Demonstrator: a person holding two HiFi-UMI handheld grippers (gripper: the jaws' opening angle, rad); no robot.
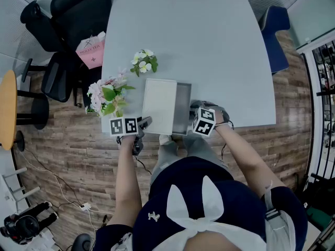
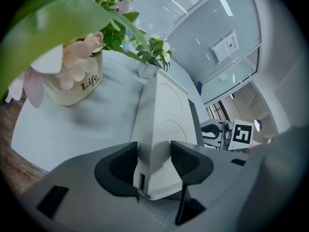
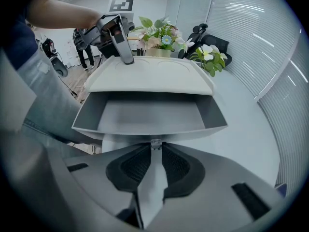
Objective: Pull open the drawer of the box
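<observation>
A flat white box (image 1: pixel 158 105) lies on the pale table (image 1: pixel 209 46) near its front edge. Its grey drawer (image 1: pixel 183 109) stands pulled out to the right, and in the right gripper view the drawer (image 3: pixel 149 114) shows as an empty tray under the white lid (image 3: pixel 149 76). My left gripper (image 1: pixel 143 124) is shut on the box's near left corner; in its own view the pads of that gripper (image 2: pixel 153 162) press both faces of the white box (image 2: pixel 161 110). My right gripper (image 1: pixel 194 113) is shut on the drawer's white pull tab (image 3: pixel 153 178), with the gripper (image 3: pixel 154 162) at the drawer's front wall.
A cream vase of pink flowers (image 1: pixel 104 95) stands just left of the box, and a small white-flower pot (image 1: pixel 144 61) behind it. Black office chairs (image 1: pixel 70 14) with a pink bag (image 1: pixel 91 51) stand left of the table, a blue chair (image 1: pixel 275 33) right.
</observation>
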